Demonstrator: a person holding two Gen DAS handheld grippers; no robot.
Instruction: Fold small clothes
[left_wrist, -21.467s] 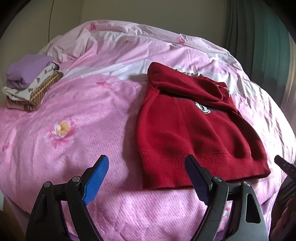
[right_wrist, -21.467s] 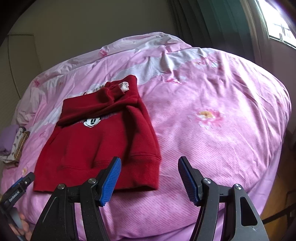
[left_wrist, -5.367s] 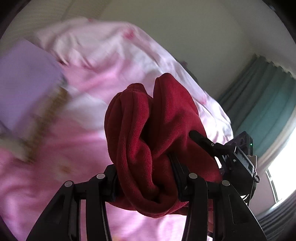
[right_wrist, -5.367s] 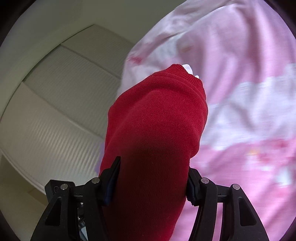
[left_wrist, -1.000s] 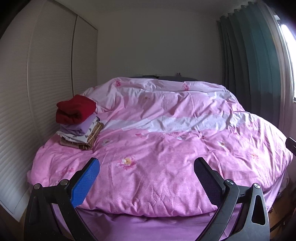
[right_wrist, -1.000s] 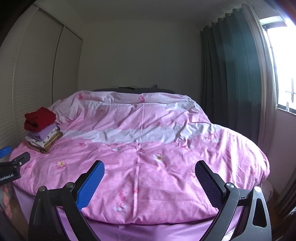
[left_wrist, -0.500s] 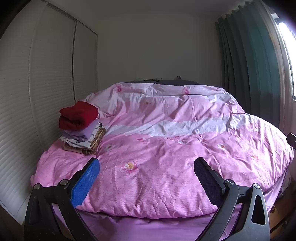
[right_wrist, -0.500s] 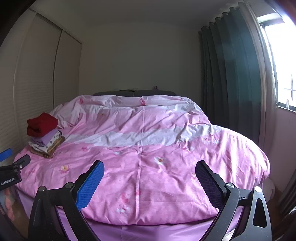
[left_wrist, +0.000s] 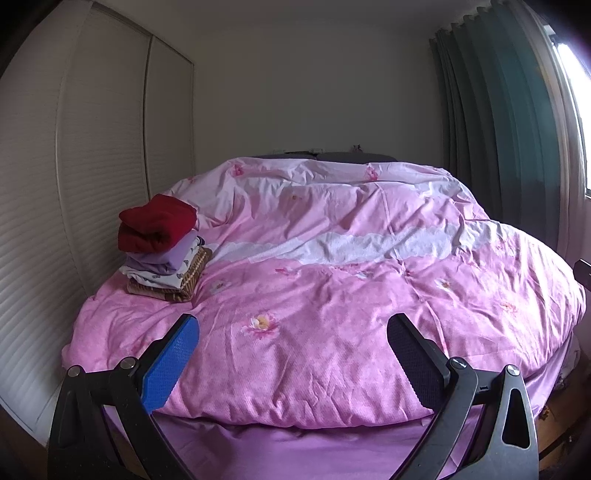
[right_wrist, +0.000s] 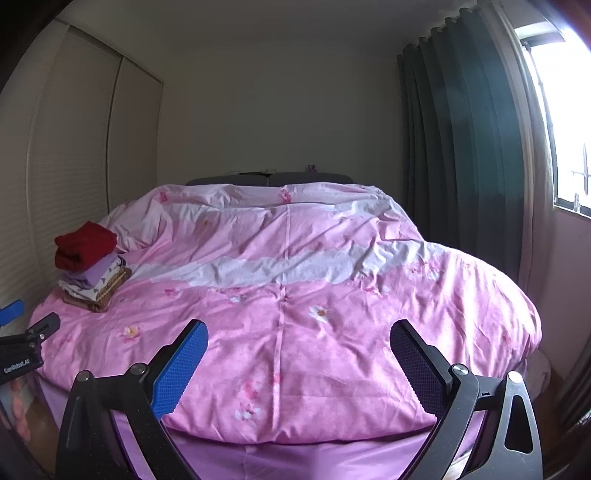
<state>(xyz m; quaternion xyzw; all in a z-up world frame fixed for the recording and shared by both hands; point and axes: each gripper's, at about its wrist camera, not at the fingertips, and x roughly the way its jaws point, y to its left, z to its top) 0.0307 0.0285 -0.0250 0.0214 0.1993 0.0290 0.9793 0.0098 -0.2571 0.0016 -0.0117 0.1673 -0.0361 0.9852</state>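
The left gripper (left_wrist: 291, 332) and right gripper (right_wrist: 297, 338) both hang empty, blue textured pads spread wide, short of the bed's crinkled pink floral duvet (left_wrist: 332, 295). Ahead-left of both sits one stack of four folded garments (left_wrist: 166, 258), a soft red knit sweater (left_wrist: 157, 223) on top.

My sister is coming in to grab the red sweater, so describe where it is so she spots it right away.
Find the bed with the pink floral duvet. On its near left corner by the wardrobe doors sits a small stack of folded clothes. The red sweater is on top, the only red piece, above lilac, white patterned and brown layers.
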